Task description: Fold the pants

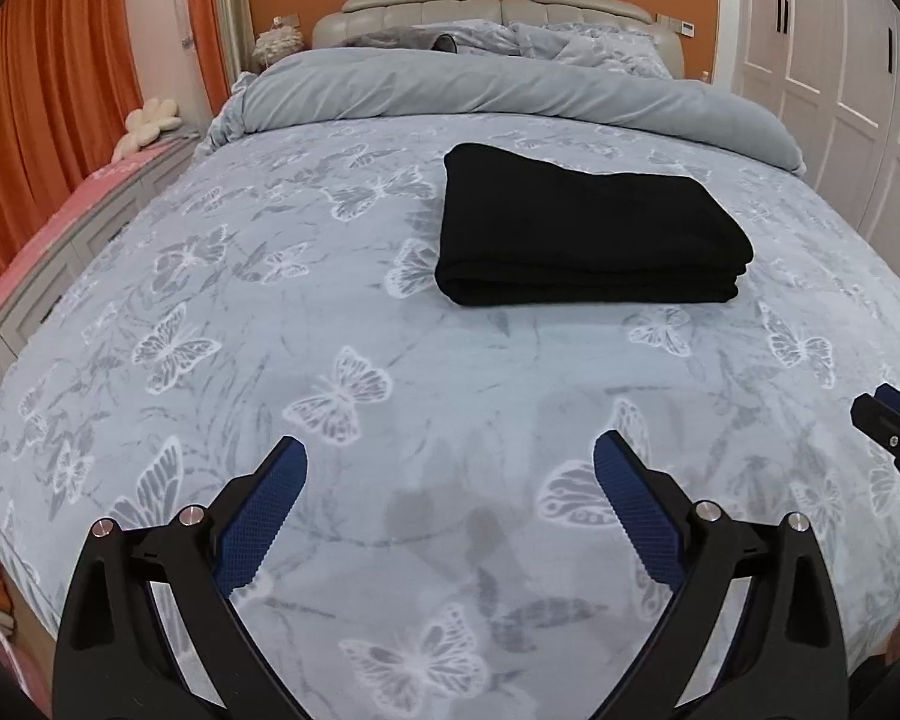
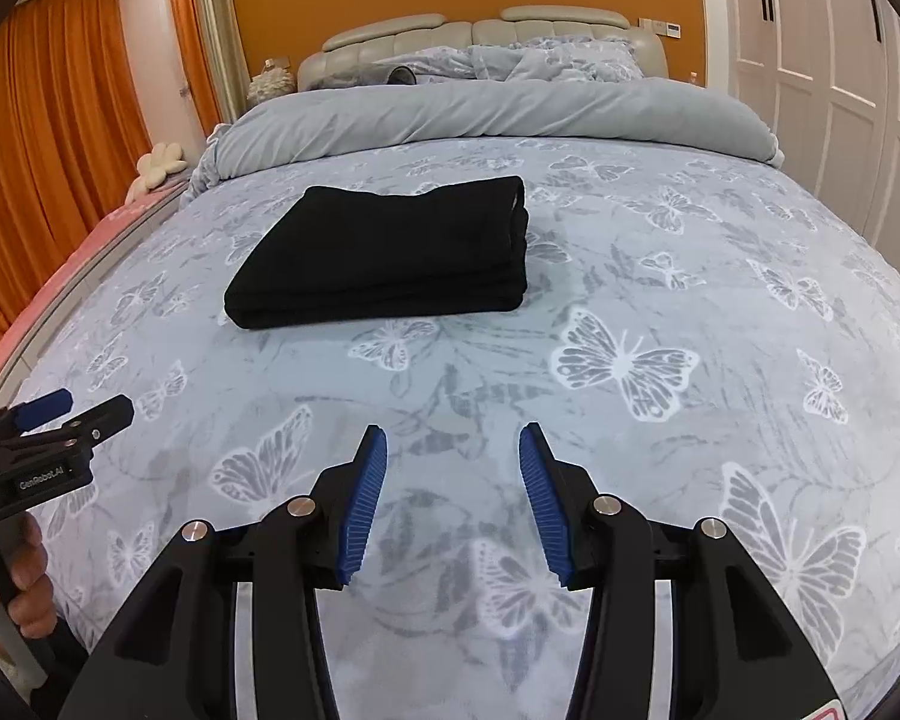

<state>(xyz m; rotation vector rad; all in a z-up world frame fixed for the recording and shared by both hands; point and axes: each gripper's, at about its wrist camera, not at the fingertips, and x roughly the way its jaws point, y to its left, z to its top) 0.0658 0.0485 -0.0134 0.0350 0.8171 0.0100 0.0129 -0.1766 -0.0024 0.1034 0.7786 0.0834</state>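
Note:
The black pants (image 1: 588, 228) lie folded into a thick rectangular stack on the butterfly-print bedspread (image 1: 330, 324); they also show in the right wrist view (image 2: 384, 252). My left gripper (image 1: 450, 450) is open and empty, held above the bedspread well short of the pants. My right gripper (image 2: 453, 435) is open and empty, also short of the pants. The right gripper's tip shows at the right edge of the left wrist view (image 1: 888, 426). The left gripper shows at the left edge of the right wrist view (image 2: 84, 408), with a hand on its handle.
A rolled grey duvet (image 1: 510, 90) lies across the bed behind the pants, with pillows (image 1: 582, 42) and a padded headboard (image 1: 498, 9) beyond. Orange curtains (image 1: 42, 108) hang at the left. White wardrobe doors (image 1: 834, 78) stand at the right.

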